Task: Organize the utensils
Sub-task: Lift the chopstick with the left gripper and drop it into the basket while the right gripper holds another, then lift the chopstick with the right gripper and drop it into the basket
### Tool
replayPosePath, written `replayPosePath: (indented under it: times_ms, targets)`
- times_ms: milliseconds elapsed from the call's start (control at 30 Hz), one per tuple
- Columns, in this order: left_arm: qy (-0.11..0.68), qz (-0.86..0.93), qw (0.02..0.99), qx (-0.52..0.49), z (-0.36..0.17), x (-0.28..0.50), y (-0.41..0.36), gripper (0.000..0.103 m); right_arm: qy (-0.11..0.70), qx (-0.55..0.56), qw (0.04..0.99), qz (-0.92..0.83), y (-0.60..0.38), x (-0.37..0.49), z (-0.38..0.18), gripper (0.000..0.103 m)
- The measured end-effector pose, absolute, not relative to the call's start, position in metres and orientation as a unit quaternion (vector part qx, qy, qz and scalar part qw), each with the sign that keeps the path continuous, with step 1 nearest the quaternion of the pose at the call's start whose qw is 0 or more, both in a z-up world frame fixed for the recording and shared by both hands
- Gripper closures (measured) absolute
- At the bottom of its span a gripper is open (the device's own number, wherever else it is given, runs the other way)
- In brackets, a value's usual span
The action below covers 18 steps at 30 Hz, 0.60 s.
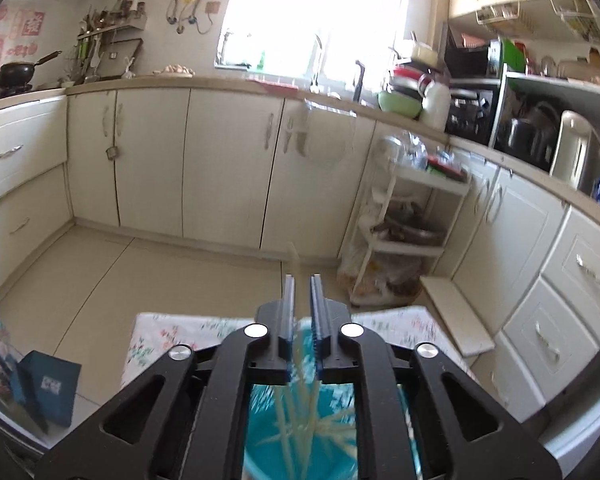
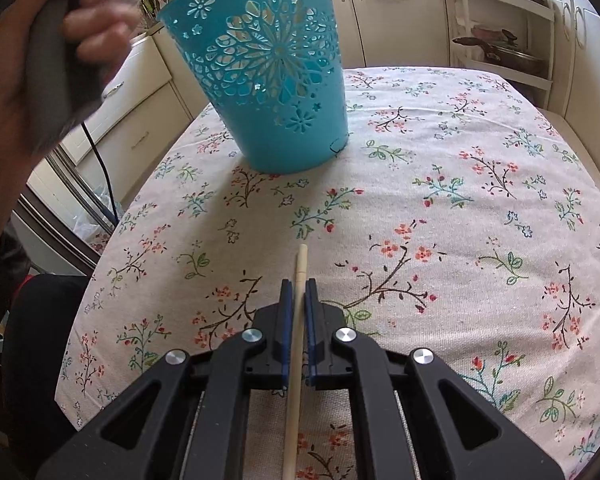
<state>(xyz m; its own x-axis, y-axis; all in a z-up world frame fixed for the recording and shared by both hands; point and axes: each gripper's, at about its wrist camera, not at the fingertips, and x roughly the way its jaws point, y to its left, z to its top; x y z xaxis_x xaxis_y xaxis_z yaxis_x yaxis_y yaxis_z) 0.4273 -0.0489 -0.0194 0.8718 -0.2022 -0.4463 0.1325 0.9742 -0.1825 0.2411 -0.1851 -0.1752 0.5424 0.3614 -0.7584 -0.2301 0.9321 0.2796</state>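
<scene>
Above the desk [image 2: 460, 200], the right claw [image 2: 299, 292] pinches a chopstick [image 2: 300, 276] that could slip; the left claw [image 1: 302, 292], slightly spread, may drop another missing the bucket [image 2: 268, 80].

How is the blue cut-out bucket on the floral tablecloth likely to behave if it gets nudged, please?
The bucket probably tips easily: it looks tall, its base narrower than its rim. Its perforated plastic wall suggests it is light. On the soft tablecloth it may slide a little.

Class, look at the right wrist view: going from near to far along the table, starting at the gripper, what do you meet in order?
Right gripper clamped on a pale wooden chopstick → bare stretch of the floral tablecloth → turquoise plastic basket with cut-out flower pattern → cream kitchen cabinets beyond the table.
</scene>
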Motion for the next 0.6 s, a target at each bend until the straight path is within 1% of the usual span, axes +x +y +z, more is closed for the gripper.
replayPosePath:
  times_ms: [33,67,100,167,233,300,400,467,567,600]
  targets:
    - [0.243,-0.085,0.964,-0.07,-0.021,0.421,-0.046,0.082,0.447,0.073,0.875,0.172,-0.184,0.241,-0.175,0.091]
    - [0.244,-0.083,0.964,-0.068,-0.023,0.415,-0.043,0.071,0.446,0.072,0.875,0.175,-0.183,0.24,-0.175,0.086]
    - [0.243,-0.079,0.965,-0.066,-0.024,0.407,-0.039,0.06,0.444,0.07,0.875,0.179,-0.181,0.239,-0.175,0.083]
    - [0.237,-0.069,0.967,-0.061,-0.026,0.387,-0.031,0.051,0.444,0.061,0.876,0.178,-0.18,0.236,-0.173,0.074]
    - [0.231,-0.06,0.969,-0.057,-0.028,0.367,-0.021,0.046,0.445,0.045,0.878,0.167,-0.177,0.232,-0.171,0.072]
    - [0.227,-0.043,0.971,-0.058,-0.036,0.342,-0.008,0.037,0.445,0.038,0.88,0.162,-0.177,0.229,-0.171,0.072]
    - [0.246,-0.029,0.967,-0.066,-0.062,0.32,0.003,0.032,0.44,0.007,0.886,0.145,-0.171,0.225,-0.171,0.077]
    - [0.273,-0.028,0.96,-0.064,-0.085,0.315,0.005,0.032,0.428,-0.039,0.894,0.13,-0.161,0.22,-0.172,0.086]
    - [0.313,-0.027,0.947,-0.065,-0.121,0.314,0.005,0.032,0.429,-0.041,0.892,0.136,-0.159,0.219,-0.172,0.097]
    - [0.327,-0.026,0.943,-0.063,-0.132,0.315,0.005,0.032,0.432,-0.034,0.891,0.136,-0.16,0.22,-0.172,0.097]
